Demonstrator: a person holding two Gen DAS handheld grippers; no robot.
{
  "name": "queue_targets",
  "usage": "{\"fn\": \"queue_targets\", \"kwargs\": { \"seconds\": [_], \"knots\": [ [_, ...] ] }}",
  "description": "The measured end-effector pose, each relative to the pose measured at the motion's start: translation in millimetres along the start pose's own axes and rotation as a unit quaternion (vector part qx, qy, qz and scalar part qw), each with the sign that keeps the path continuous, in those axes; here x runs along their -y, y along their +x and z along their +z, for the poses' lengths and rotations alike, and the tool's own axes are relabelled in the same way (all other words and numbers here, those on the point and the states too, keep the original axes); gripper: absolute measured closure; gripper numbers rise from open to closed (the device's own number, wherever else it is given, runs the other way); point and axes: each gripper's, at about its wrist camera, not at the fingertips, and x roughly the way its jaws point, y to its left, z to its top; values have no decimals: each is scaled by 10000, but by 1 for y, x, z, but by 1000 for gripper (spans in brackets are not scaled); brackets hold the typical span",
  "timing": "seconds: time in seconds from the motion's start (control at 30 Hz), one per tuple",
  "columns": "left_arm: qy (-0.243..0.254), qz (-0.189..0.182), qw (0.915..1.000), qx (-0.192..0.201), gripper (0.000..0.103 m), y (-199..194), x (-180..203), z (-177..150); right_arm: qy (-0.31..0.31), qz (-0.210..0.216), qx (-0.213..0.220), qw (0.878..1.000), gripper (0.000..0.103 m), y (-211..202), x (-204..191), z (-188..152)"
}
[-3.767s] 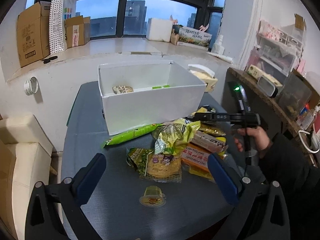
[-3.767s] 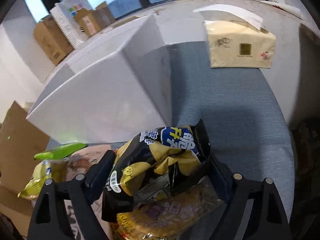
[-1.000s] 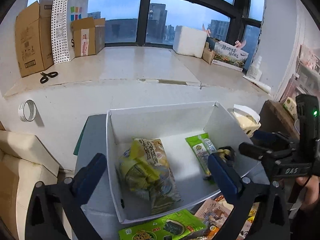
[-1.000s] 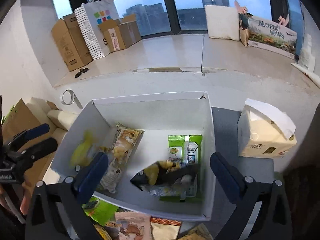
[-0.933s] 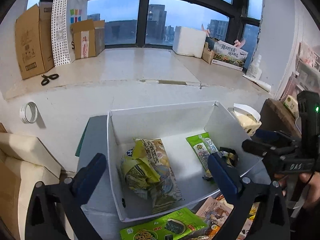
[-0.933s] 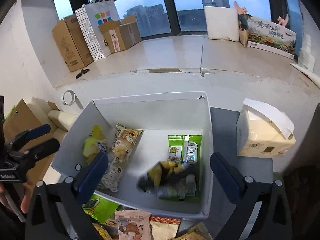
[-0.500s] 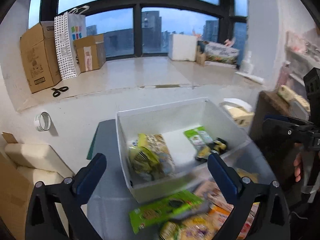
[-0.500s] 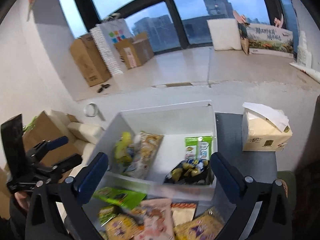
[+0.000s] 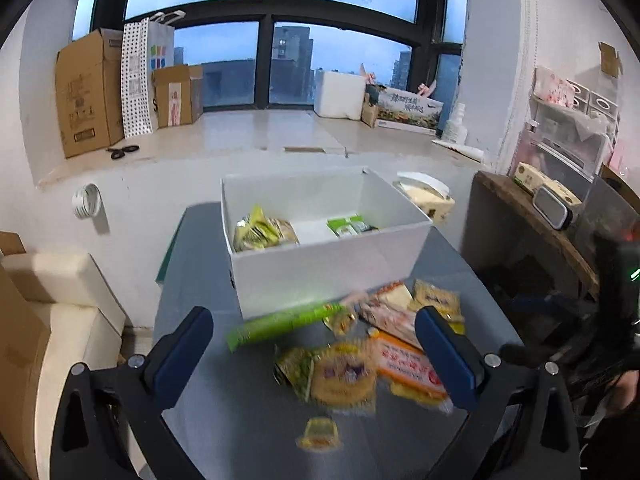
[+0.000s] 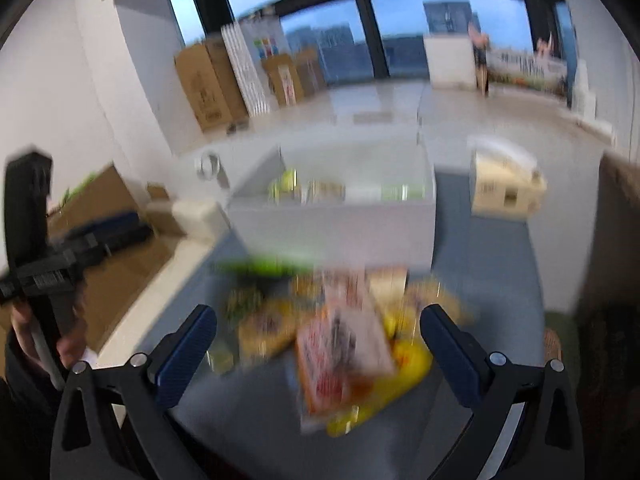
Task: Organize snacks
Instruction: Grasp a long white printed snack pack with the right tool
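A white box (image 9: 328, 268) stands on the grey table (image 9: 200, 280) and holds a yellow-green bag (image 9: 256, 232) at its left and a green packet (image 9: 350, 226) at its right. In front of it lie a long green packet (image 9: 280, 324), a round-cookie pack (image 9: 344, 376), an orange-and-white pack (image 9: 408, 364) and a small jelly cup (image 9: 320, 434). My left gripper (image 9: 316, 356) is open and empty above these snacks. My right gripper (image 10: 320, 352) is open and empty above the blurred orange pack (image 10: 344, 344); the box (image 10: 340, 220) is beyond it.
A tissue box (image 9: 426, 196) stands right of the white box. A wooden shelf (image 9: 532, 232) with clutter lines the right side. A cream sofa (image 9: 60, 300) is at the left. Cardboard boxes (image 9: 88, 92) and scissors (image 9: 122, 152) sit on the window ledge.
Both grippers have pulled back and down from over the box to above the loose snacks in front of it. The right view is now motion-blurred. The dropped bags stay in the box.
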Motion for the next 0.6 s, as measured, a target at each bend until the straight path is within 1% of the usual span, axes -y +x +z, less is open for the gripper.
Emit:
{"fn": "queue_targets", "kwargs": {
  "seconds": [0.1, 0.2, 0.33, 0.43, 0.6],
  "knots": [
    [66, 32, 10000, -39, 0, -1, 3, -9, 125, 59, -339, 9993, 0, 18, 6, -22],
    [106, 63, 9999, -96, 0, 1, 5, -12, 261, 269, -553, 9978, 0, 36, 14, -29],
    [124, 104, 9998, -136, 0, 2, 4, -15, 303, 357, -842, 9954, 0, 68, 24, -24],
    [170, 202, 9995, -188, 0, 4, 3, -18, 369, 442, -868, 9946, 0, 89, 34, -16],
    [171, 287, 9992, -206, 0, 6, -3, -21, 478, 577, -1058, 9916, 0, 123, 49, 1]
  ]
}}
